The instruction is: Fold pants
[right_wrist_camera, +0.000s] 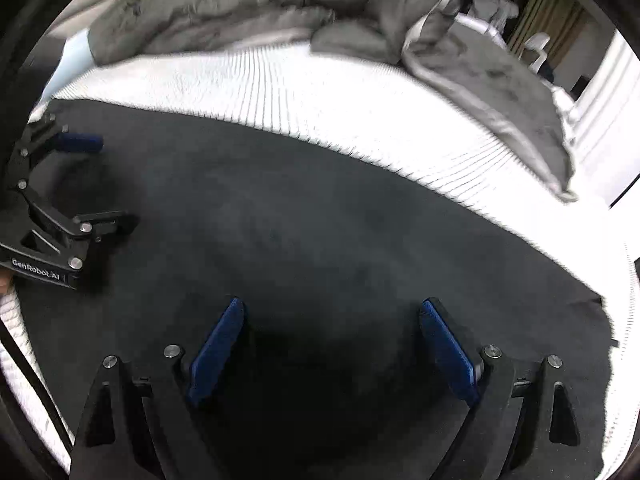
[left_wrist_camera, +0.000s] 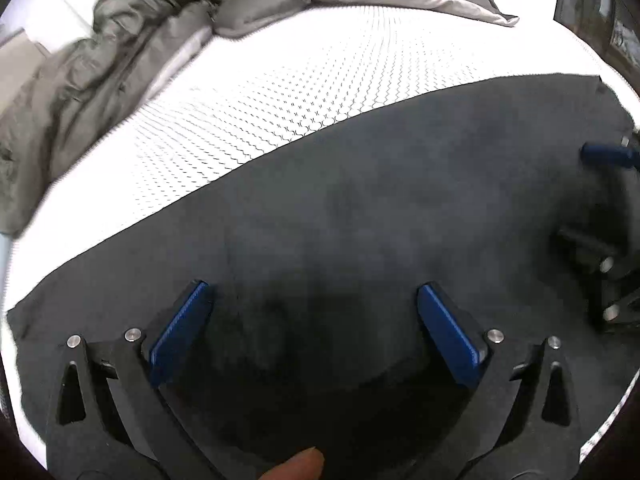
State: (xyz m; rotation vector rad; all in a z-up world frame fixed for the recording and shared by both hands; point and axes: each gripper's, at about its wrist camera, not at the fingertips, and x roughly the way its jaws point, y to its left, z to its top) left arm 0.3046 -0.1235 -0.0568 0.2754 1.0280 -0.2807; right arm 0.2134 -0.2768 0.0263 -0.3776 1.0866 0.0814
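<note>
The dark charcoal pants (left_wrist_camera: 340, 208) lie flat across the white textured mattress (left_wrist_camera: 280, 92), filling the lower half of both views (right_wrist_camera: 320, 208). My left gripper (left_wrist_camera: 312, 292) hovers over the cloth with its blue pads wide apart and nothing between them; it also shows at the left edge of the right wrist view (right_wrist_camera: 108, 180). My right gripper (right_wrist_camera: 332, 306) stands open above the pants too, with only flat fabric beneath it. One blue fingertip (left_wrist_camera: 604, 156) of the right gripper shows at the right edge of the left wrist view. A fingertip of the person (left_wrist_camera: 300, 464) shows at the bottom.
A crumpled grey-green duvet (left_wrist_camera: 120, 52) is heaped along the far side of the bed, seen also in the right wrist view (right_wrist_camera: 260, 12). A grey blanket (right_wrist_camera: 500, 92) drapes down the right side. Dark furniture (left_wrist_camera: 600, 12) stands beyond the mattress corner.
</note>
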